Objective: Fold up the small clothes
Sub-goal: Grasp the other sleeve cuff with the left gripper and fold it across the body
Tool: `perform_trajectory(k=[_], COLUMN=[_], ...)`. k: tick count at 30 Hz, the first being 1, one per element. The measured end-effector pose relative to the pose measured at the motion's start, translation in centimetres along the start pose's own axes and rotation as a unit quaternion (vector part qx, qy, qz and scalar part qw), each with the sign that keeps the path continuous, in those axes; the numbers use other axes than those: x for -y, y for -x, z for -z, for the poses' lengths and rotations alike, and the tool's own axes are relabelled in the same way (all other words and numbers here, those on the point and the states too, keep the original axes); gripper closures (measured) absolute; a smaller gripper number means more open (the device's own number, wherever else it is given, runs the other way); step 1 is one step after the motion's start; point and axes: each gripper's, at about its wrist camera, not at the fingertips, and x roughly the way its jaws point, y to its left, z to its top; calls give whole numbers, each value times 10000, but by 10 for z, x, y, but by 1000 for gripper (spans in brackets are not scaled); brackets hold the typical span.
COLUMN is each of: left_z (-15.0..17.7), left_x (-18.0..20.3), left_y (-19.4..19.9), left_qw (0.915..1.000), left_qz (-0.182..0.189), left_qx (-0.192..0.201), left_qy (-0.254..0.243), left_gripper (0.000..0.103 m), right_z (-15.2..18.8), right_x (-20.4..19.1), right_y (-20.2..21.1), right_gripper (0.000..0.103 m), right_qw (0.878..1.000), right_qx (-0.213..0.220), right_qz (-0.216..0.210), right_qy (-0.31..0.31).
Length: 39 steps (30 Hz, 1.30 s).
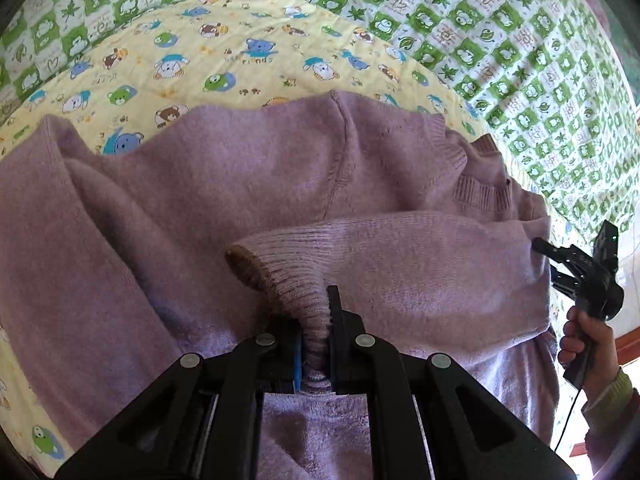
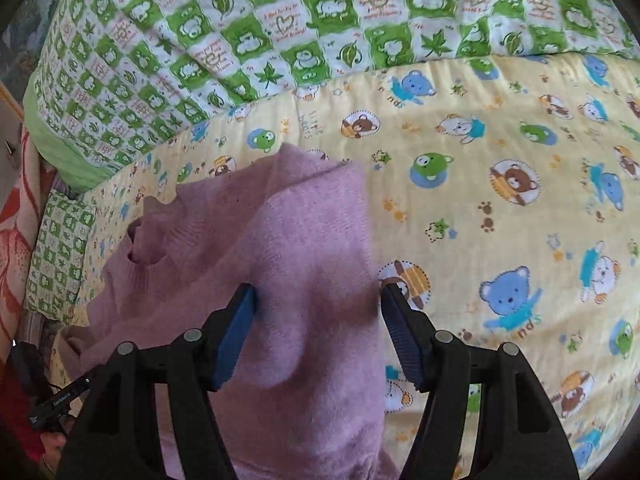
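Note:
A small lilac knitted sweater [image 1: 200, 208] lies spread on a yellow bear-print sheet [image 1: 240, 56]. My left gripper [image 1: 316, 328] is shut on the ribbed cuff [image 1: 276, 264] of one sleeve, which lies drawn across the sweater's body. In the right wrist view the right gripper [image 2: 316, 300] stands open over the sweater's edge [image 2: 312, 248], its blue pads [image 2: 236, 332] on either side of the knit and not pressing it. In the left wrist view the right gripper [image 1: 560, 264] shows at the right, held in a hand [image 1: 584, 336].
A green and white checked quilt [image 1: 500, 40] covers the bed beyond the yellow sheet [image 2: 500, 200]. An orange patterned cloth [image 2: 16, 232] hangs at the far left of the right wrist view. A wooden edge [image 1: 628, 340] shows past the bed on the right.

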Motion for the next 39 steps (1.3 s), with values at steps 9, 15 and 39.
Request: perform_trajectory(k=[9,15,39], left_z=[-14,-12,30], left_x=[79,85,10], left_y=[-21,-43,59], left_qw=[9949,9948,9993], left_qz=[491,292,-257], left_qx=[-62,-208,62], left_qy=[-877,-951,-276], left_gripper=[96,95,44], right_z=[-39,-56,67], right_x=[26,47,-32], right_y=[46,41,92], right_gripper=[93,93,43], right_qw=[9982,9929,9977], right_qx=[416,283,543], right_qz=[403,1026,213], right_qy=[169,525,345])
